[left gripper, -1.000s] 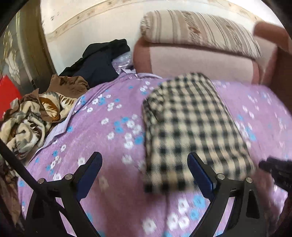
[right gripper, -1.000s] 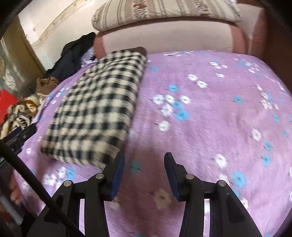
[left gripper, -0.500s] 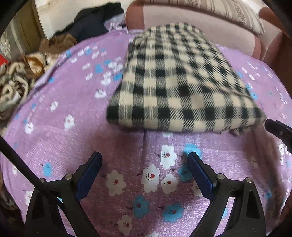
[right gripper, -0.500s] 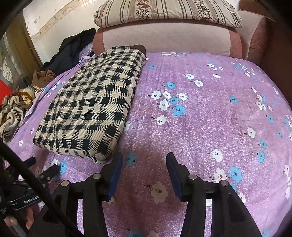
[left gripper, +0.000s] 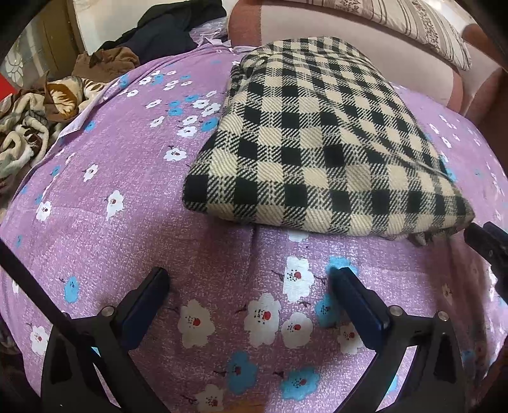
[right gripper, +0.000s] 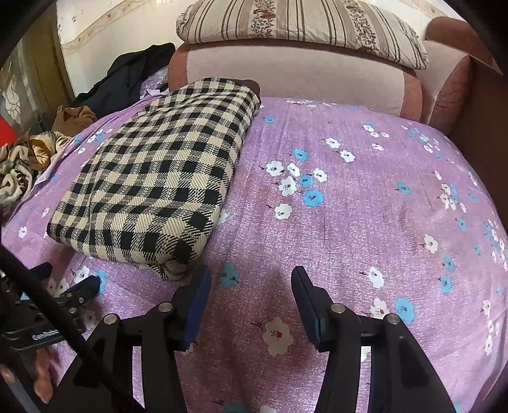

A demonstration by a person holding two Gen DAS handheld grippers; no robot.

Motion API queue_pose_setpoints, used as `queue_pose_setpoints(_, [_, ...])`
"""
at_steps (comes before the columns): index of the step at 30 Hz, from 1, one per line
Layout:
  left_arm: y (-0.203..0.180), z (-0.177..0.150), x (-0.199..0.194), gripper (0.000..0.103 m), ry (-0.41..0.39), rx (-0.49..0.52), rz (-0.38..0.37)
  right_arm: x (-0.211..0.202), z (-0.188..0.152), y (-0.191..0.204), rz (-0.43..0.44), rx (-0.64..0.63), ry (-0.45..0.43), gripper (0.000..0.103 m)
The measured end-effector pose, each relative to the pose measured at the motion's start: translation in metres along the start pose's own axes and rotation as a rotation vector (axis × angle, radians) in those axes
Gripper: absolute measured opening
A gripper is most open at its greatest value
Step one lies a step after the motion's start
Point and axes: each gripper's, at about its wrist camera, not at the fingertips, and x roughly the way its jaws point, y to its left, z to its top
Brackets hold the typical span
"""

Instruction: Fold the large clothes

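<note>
On the bed (left gripper: 133, 203), spread with a purple sheet printed with white and blue flowers, lies the checked garment (left gripper: 320, 139), folded into a thick oblong pad of black and cream squares. In the left wrist view it fills the area from 12 to 2 o'clock, its near folded edge just ahead of the left hand-held gripper (left gripper: 250, 282), which hangs over bare sheet with its jaws spread wide and nothing between them. At 3 o'clock in that view the dark tip of the right hand-held gripper (left gripper: 485, 244) pokes in just beside the garment's near right corner.

In the right wrist view the checked garment (right gripper: 158, 187) sits at 10 o'clock, its long axis running away toward the padded pink headboard (right gripper: 295, 73). The right hand-held gripper (right gripper: 250, 279) is over the sheet just beside the garment's near corner, jaws parted a moderate way and holding nothing. The left hand-held gripper (right gripper: 76, 292) shows at 8 o'clock, near the garment's near edge.

A striped pillow (right gripper: 301, 25) rests on top of the headboard at 12 o'clock. Dark clothing (right gripper: 127, 73) is heaped at 11 o'clock against the wall, and a brown-and-cream patterned blanket (right gripper: 19, 165) is bunched off the bed's edge at 9 o'clock.
</note>
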Motion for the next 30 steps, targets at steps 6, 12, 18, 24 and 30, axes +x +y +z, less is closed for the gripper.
queue_pose_setpoints(6, [0.013, 0.004, -0.029, 0.103, -0.118, -0.072, 0.028, -0.01, 0.0, 0.008, -0.049, -0.053, -0.059, 0.061])
queue_pose_setpoints(12, [0.011, 0.006, -0.052, 0.103, -0.233, -0.055, 0.059, -0.006, -0.003, 0.021, -0.089, -0.113, -0.054, 0.061])
queue_pose_setpoints(18, [0.007, 0.003, -0.058, 0.103, -0.241, -0.045, 0.04, -0.003, -0.007, 0.022, -0.115, -0.126, -0.054, 0.064])
queue_pose_setpoints(24, [0.006, 0.004, -0.052, 0.103, -0.21, -0.05, 0.028, 0.004, -0.014, 0.031, -0.119, -0.158, -0.028, 0.064])
queue_pose_setpoints(30, [0.006, 0.003, -0.049, 0.103, -0.201, -0.049, 0.03, 0.005, -0.018, 0.038, -0.123, -0.186, -0.03, 0.066])
